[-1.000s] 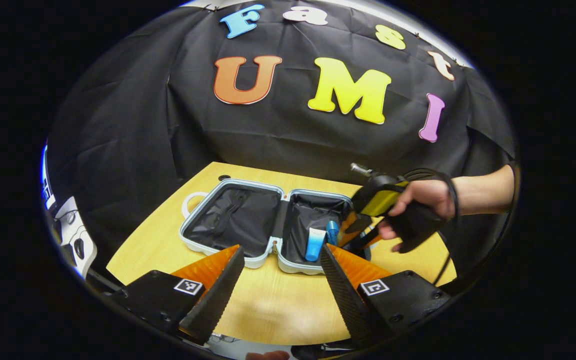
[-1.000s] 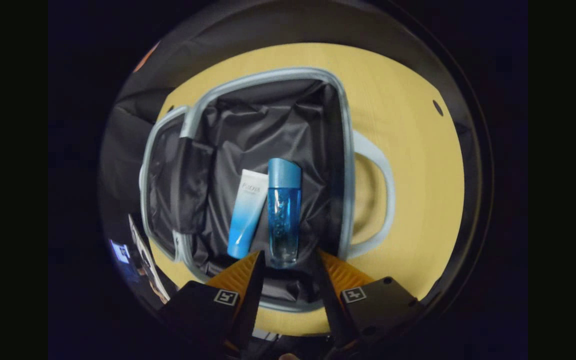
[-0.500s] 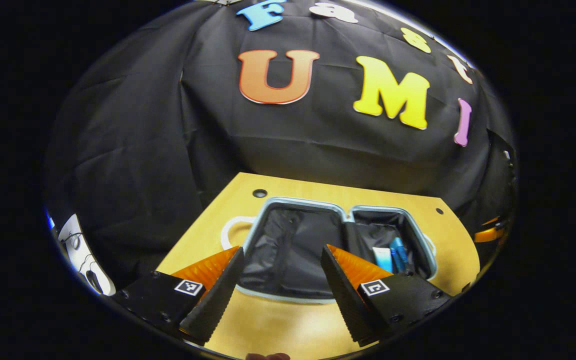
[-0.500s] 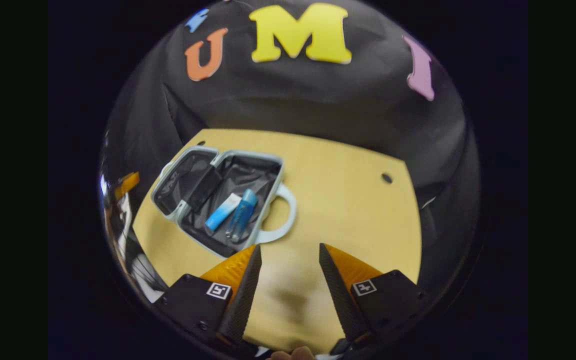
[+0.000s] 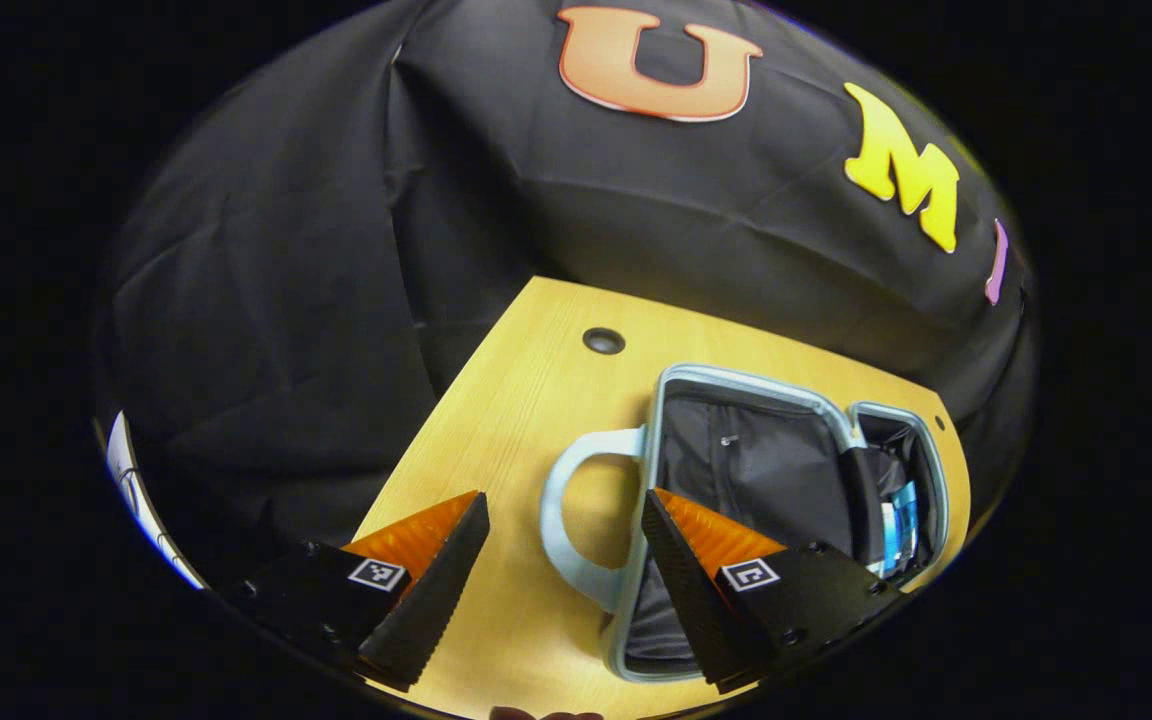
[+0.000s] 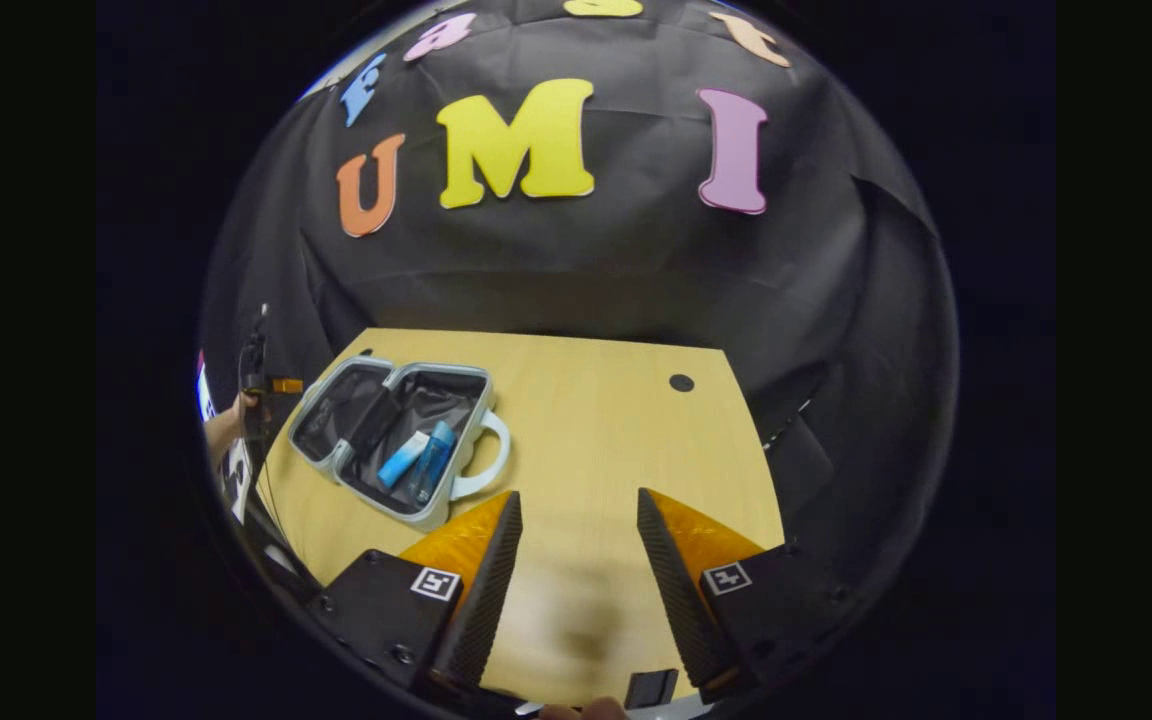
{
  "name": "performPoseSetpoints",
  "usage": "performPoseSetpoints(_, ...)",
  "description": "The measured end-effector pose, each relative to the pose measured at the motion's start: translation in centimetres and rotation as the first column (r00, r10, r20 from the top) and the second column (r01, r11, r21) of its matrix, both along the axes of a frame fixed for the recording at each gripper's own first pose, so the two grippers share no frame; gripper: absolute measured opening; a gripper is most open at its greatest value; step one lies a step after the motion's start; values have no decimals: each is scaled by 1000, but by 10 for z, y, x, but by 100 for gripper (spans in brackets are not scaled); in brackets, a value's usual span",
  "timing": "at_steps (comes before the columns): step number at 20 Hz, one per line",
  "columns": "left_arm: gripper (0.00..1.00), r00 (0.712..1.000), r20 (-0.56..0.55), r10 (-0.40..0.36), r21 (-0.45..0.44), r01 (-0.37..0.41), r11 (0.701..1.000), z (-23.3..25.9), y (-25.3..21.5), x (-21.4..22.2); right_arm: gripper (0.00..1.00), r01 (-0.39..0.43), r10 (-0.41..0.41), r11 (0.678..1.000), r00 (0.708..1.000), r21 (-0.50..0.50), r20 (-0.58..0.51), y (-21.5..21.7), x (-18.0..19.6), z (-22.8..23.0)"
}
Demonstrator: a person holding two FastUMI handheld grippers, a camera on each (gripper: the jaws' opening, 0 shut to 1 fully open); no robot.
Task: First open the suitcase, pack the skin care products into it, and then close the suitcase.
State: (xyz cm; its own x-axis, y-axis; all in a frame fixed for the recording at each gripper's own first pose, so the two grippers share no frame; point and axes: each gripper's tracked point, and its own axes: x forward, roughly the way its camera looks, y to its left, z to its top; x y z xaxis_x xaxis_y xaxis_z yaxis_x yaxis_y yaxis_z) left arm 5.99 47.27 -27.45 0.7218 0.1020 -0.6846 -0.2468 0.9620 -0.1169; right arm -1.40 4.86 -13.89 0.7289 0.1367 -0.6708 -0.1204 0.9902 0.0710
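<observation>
Inside open suitcase (image 6: 336, 455): tube (image 6: 403, 458), bottle (image 6: 432, 461); 2 grippers empty.

In the right gripper view the suitcase (image 6: 391, 440) lay open on the table (image 6: 616, 430), toward its left side. A tube (image 6: 403, 458) and a bottle (image 6: 431, 462) lay side by side in the right-hand half, the tube to the left. The handle (image 6: 489, 455) stuck out to the right. The right tool (image 6: 568, 560) hung over bare table, well apart from the case. In the left gripper view the left tool (image 5: 561, 575) straddled the other handle (image 5: 576, 520), its fingers spread either side.
</observation>
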Motion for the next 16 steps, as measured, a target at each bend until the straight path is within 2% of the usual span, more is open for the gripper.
performPoseSetpoints(2, 99, 998, -65, 13, 38, -11, 999, -22, 9, 8, 70, 20, -19, 999, 999, 33, -37, 1, -4, -8)
performPoseSetpoints(5, 99, 994, -111, 11, 51, -5, 999, -46, -3, 24, 70, 42, -39, 998, 997, 37, -63, 0, -7, -18)
performPoseSetpoints(6, 83, 992, -123, 19, 44, -14, 999, -51, -1, 25, 70, 46, -44, 998, 997, 38, -67, 1, -6, -19)
performPoseSetpoints(9, 70, 987, -157, 33, 39, -27, 999, -63, -4, 27, 70, 60, -57, 997, 996, 53, -64, 2, -2, -18)
performPoseSetpoints(10, 46, 986, -160, 41, 27, -37, 999, -64, -7, 26, 70, 62, -59, 997, 996, 53, -59, 1, -1, -18)
performPoseSetpoints(11, 39, 986, -152, 71, 47, -65, 997, -60, -3, 27, 70, 63, -60, 996, 997, 57, -55, 1, -1, -17)
performPoseSetpoints(12, 23, 985, -148, 87, 45, -81, 996, -59, -4, 28, 70, 61, -58, 996, 997, 59, -51, 0, -1, -17)
performPoseSetpoints(14, 17, 985, -134, 104, 63, -97, 993, -47, -5, 27, 70, 60, -57, 996, 997, 66, -46, -3, -3, -17)
performPoseSetpoints(16, 13, 990, -78, 117, 144, -105, 984, -18, -2, 31, 70, 70, -67, 994, 997, 88, -45, -9, -6, -17)
